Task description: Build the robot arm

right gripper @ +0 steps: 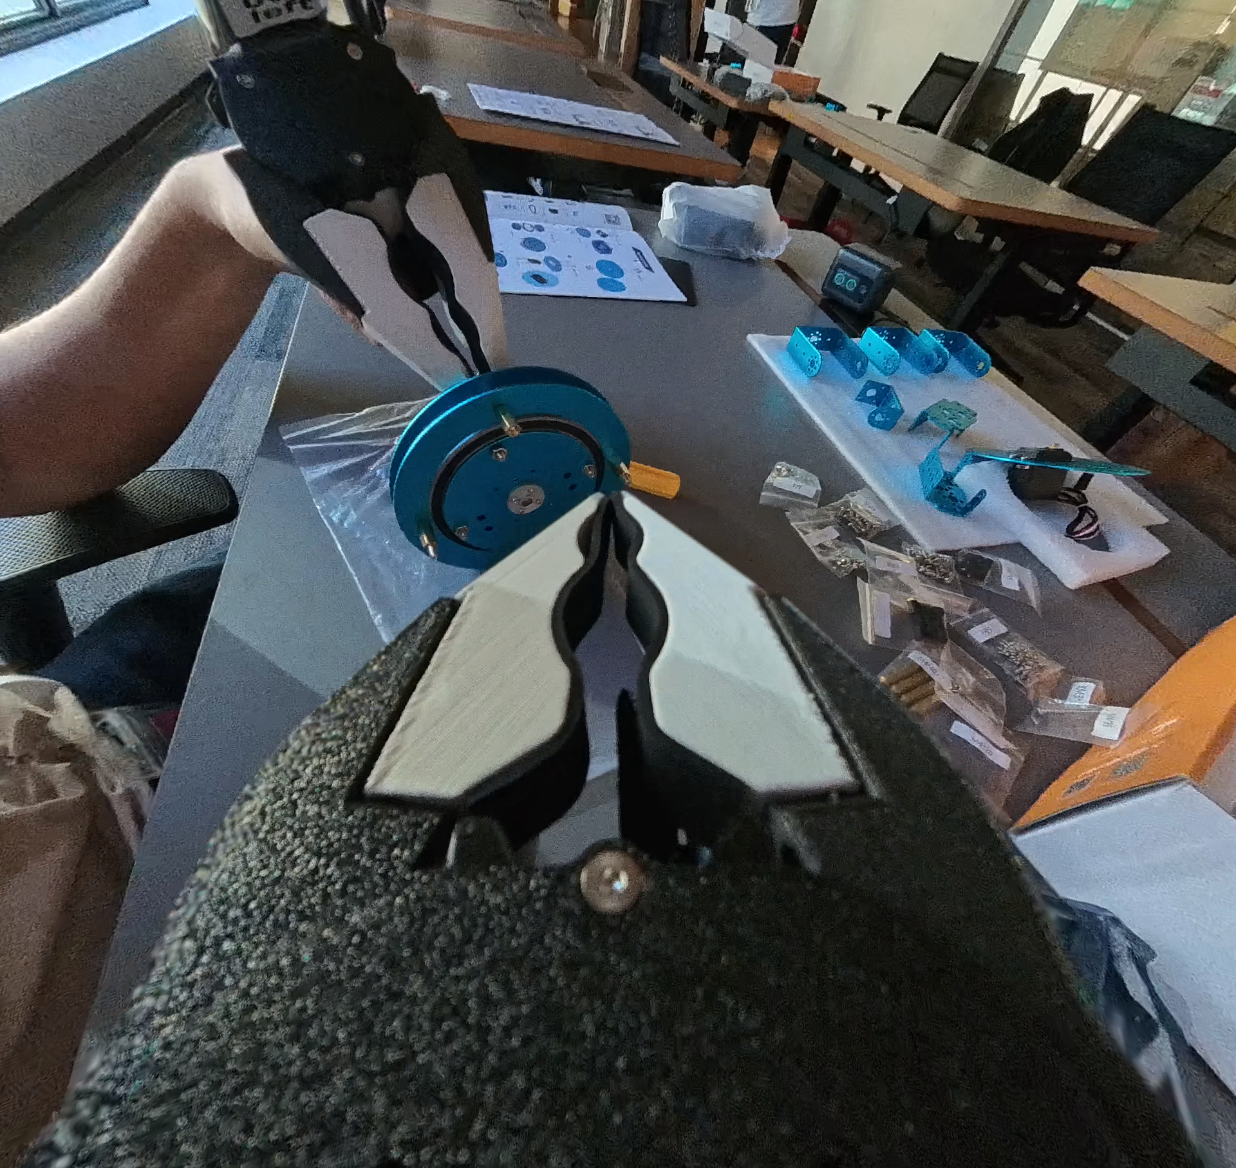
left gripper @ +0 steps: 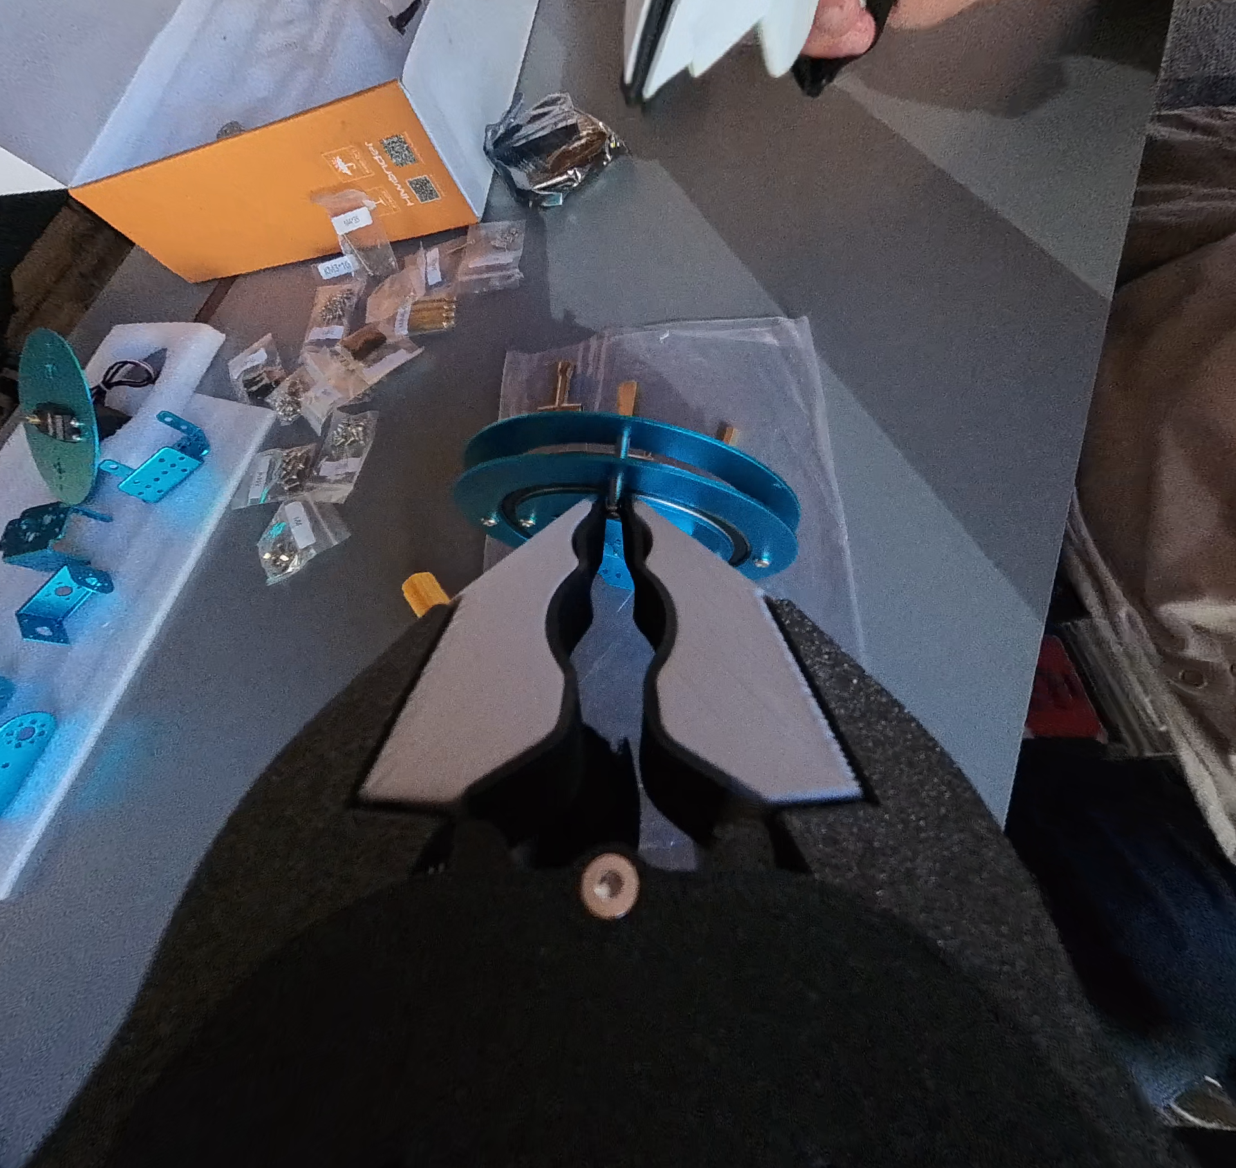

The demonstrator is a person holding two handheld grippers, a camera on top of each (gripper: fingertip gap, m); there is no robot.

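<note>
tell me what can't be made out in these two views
- Left wrist view: the left tool covers its contact with the blue disc assembly, so the grip itself is hidden.
- Left wrist view: the right tool is blurred and cut by the top edge.
- Right wrist view: whether the right tool pinches anything is unclear.
- Both views: contents of the small parts bags are too small to identify.

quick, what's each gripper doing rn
left gripper: shut on the rim of the blue disc assembly.
right gripper: shut, holding nothing, tips just in front of the disc.
</note>
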